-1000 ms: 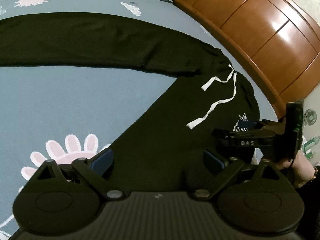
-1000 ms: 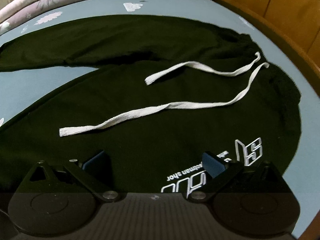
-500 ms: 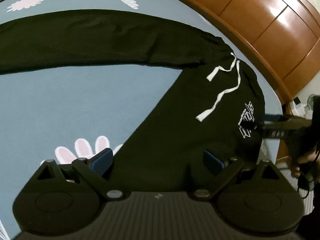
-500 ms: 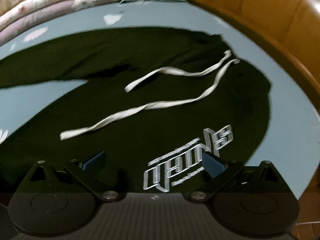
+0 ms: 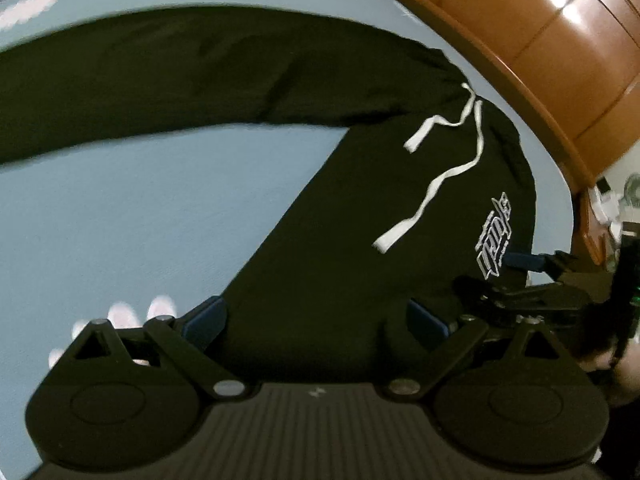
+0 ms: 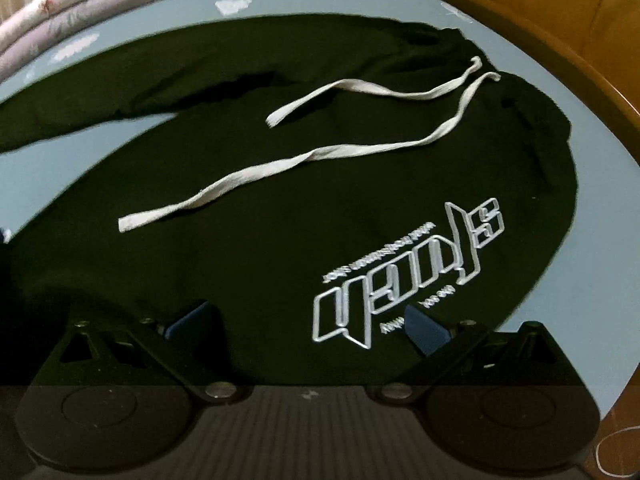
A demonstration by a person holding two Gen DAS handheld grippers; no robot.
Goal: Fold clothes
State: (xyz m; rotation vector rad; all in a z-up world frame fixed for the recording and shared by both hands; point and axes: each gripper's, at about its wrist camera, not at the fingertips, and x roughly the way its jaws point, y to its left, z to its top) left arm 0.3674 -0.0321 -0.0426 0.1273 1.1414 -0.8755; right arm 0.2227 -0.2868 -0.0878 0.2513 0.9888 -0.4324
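Black sweatpants lie spread on the blue bed sheet, waistband toward the wooden bed board. One leg runs off to the left and the other comes toward my left gripper, which is open just above it. White drawstrings lie loose on the front. My right gripper is open, low over the hip by the silver logo. In the left wrist view, one of its blue-padded fingers reaches in beside the logo. Neither gripper holds any cloth.
Flower-print blue sheet shows between the two legs. A brown wooden bed board curves along the right side. Folded floral bedding lies at the far left. A person's hand holds the right gripper at the bed's edge.
The right gripper has drawn back from the logo, which now lies farther ahead of its fingers. The left wrist view has shifted slightly. Both grippers stayed open and the pants have not moved.
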